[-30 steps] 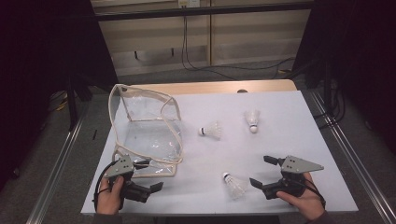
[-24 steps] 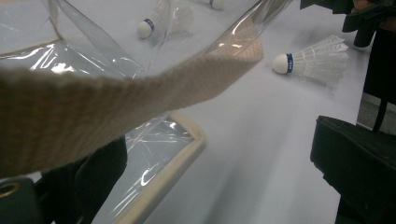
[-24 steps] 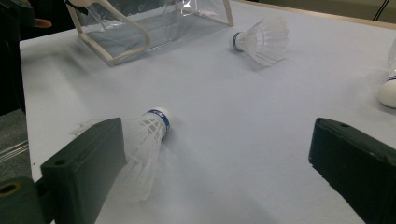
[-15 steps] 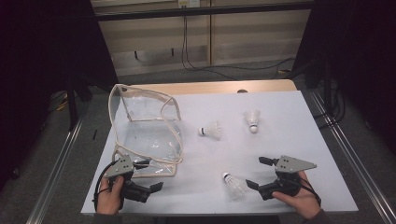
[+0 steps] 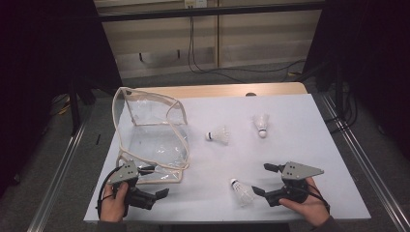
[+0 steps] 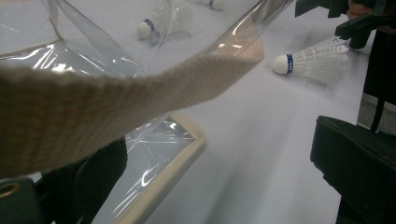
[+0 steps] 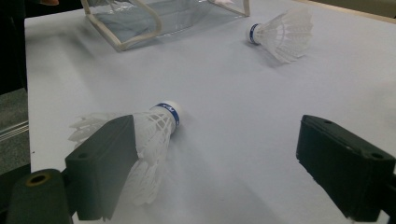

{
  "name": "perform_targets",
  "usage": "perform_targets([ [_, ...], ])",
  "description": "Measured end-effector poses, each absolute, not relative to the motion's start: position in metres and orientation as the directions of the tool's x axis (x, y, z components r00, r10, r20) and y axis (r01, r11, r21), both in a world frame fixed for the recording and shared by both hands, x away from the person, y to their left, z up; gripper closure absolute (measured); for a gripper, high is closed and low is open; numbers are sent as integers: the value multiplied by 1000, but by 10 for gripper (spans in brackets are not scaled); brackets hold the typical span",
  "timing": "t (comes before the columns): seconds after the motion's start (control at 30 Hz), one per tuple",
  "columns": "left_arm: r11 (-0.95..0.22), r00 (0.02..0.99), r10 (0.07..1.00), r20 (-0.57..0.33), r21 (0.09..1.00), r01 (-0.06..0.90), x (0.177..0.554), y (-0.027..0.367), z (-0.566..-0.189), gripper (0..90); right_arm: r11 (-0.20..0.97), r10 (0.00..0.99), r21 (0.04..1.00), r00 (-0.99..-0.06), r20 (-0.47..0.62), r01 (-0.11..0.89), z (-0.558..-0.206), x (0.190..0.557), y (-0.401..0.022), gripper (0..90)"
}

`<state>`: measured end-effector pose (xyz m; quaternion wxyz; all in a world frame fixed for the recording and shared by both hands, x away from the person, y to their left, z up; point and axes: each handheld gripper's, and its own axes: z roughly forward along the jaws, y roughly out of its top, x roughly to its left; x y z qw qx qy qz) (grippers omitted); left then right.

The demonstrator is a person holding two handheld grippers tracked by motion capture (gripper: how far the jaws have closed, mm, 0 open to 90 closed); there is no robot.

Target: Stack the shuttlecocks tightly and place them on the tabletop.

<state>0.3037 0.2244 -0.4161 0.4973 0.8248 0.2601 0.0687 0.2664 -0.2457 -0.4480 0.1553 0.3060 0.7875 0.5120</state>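
Three white shuttlecocks lie on the white table (image 5: 309,130). The nearest shuttlecock (image 5: 241,191) (image 7: 154,126) rests just left of my open right gripper (image 5: 261,179) (image 7: 215,135), its feathers partly behind the left jaw. Two more lie farther back, one shuttlecock in mid-table (image 5: 218,135) (image 7: 282,30) and another to the right (image 5: 261,124). A clear bag with beige trim (image 5: 150,130) stands open at the left. My left gripper (image 5: 155,181) (image 6: 219,154) is open at the bag's near corner, and the beige strap (image 6: 140,93) crosses in front of its left jaw.
The table's front edge runs just below both hands (image 5: 116,203). Metal rails (image 5: 360,159) flank the table on both sides. Cables (image 5: 203,63) hang against the wall behind it.
My right gripper has edged a little to the left, closer to the nearest shuttlecock. The left gripper and the bag have stayed put.
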Motion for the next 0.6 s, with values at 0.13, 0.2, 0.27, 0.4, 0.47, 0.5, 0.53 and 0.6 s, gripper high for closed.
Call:
perform_targets([
  [0.13, -369, 855, 497, -146, 856, 361, 304, 224, -416, 38, 272, 636, 907, -767, 81, 321, -446, 266, -247, 103],
  [0.2, -367, 855, 497, -148, 857, 361, 304, 224, -416, 39, 268, 631, 907, -771, 90, 326, -445, 265, -246, 100],
  [0.27, -367, 856, 495, -147, 858, 360, 304, 225, -416, 39, 277, 626, 903, -775, 91, 329, -446, 264, -244, 100],
  [0.4, -369, 856, 496, -145, 857, 360, 304, 225, -416, 39, 308, 608, 892, -790, 83, 331, -449, 264, -240, 163],
  [0.47, -370, 855, 497, -146, 856, 362, 304, 225, -416, 39, 324, 603, 886, -794, 75, 330, -449, 264, -239, 183],
  [0.5, -370, 855, 498, -146, 856, 362, 304, 224, -416, 39, 331, 603, 885, -794, 69, 328, -449, 265, -240, 216],
  [0.53, -369, 855, 498, -147, 856, 362, 304, 224, -416, 39, 333, 603, 885, -795, 66, 326, -449, 265, -240, 243],
  [0.6, -368, 854, 499, -146, 856, 362, 304, 224, -416, 39, 344, 601, 882, -797, 58, 323, -450, 265, -240, 261],
])
